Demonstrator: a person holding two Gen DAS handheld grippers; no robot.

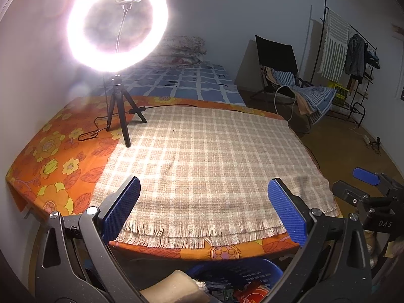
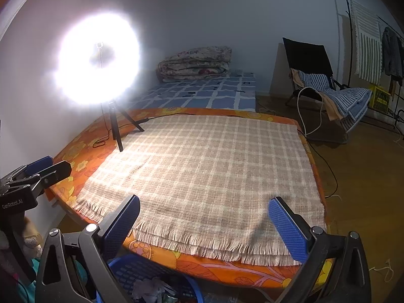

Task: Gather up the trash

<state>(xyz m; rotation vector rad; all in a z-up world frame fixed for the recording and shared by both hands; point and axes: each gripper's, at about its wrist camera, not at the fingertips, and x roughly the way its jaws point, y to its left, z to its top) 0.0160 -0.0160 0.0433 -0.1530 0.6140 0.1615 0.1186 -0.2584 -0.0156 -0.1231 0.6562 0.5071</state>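
My left gripper [image 1: 203, 189] is open with nothing between its blue pads [image 1: 121, 207], above the near edge of a beige checked cloth [image 1: 202, 156]. Over the same fringe my right gripper [image 2: 204, 207] is also open and holds nothing. Below the table edge stands a blue plastic basket [image 1: 237, 270] [image 2: 141, 270]. A red wrapper [image 1: 255, 290] and crumpled white paper [image 2: 149, 287] lie inside it. No trash shows on the cloth. Each gripper appears in the other's view, the right gripper [image 1: 347, 180] at the right edge and the left gripper [image 2: 54, 165] at the left.
An orange floral cover [image 1: 55, 166] lies under the cloth. A glaring ring light on a black tripod [image 1: 118, 111] stands at the table's far left, its cable trailing. Behind are a bed [image 1: 197, 80], a chair with clothes [image 1: 285, 75] and a clothes rack [image 1: 353, 58].
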